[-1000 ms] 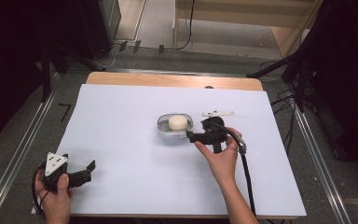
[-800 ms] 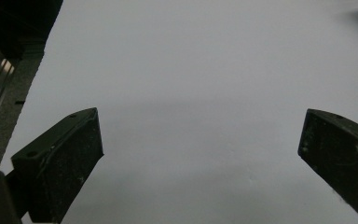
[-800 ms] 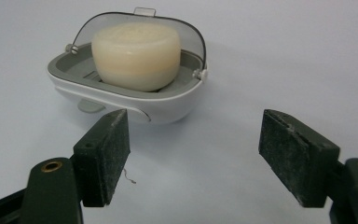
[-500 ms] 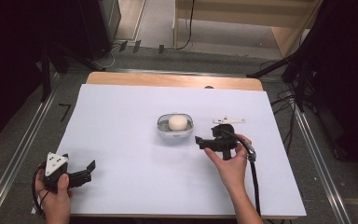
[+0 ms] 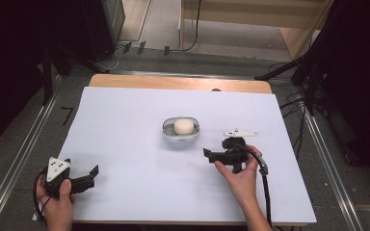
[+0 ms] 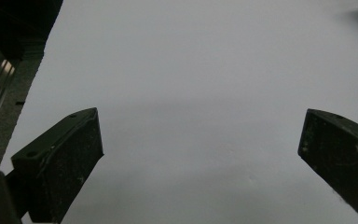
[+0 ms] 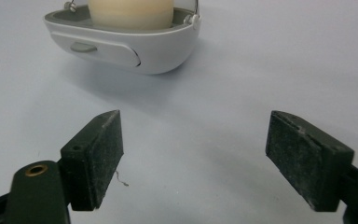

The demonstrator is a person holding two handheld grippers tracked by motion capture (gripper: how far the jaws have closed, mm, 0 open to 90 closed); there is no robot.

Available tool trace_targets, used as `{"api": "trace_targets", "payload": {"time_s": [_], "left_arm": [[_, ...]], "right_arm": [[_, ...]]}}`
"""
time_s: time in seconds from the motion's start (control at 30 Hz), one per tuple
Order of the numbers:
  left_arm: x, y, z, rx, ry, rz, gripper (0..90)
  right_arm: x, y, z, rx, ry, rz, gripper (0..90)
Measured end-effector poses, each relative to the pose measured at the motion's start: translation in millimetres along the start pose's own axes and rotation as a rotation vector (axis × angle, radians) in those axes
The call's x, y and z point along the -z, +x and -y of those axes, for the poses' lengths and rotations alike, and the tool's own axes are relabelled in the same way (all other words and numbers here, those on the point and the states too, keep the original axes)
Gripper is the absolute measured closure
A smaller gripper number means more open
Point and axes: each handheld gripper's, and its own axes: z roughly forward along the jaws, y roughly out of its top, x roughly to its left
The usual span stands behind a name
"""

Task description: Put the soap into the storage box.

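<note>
Right tongs (image 5: pixel 206 153): spread, empty, at four o'clock of the bowl (image 5: pixel 181 135), facing it for a grab.
Left tongs (image 5: pixel 94 172): spread, parked at table (image 5: pixel 125 120) seven o'clock, clear.

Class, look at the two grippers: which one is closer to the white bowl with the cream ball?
The right gripper. It sits just beside the white bowl, jaws open toward it; the left gripper rests far off at the near-left corner.

White table (image 5: pixel 125 125), grey floor (image 5: pixel 24 139), dark surroundings

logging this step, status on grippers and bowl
Right gripper open, empty, short of bowl. Left gripper open, idle on table. Path clear.
</note>
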Motion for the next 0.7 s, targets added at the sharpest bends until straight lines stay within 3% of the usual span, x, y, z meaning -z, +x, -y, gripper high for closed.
{"api": "trace_targets", "payload": {"time_s": [0.7], "left_arm": [[0.3,0.0,0.1,0.001,-0.002,0.0,0.4]], "right_arm": [[9.5,-6.3,35.2,0.037,-0.018,0.014,15.3]]}}
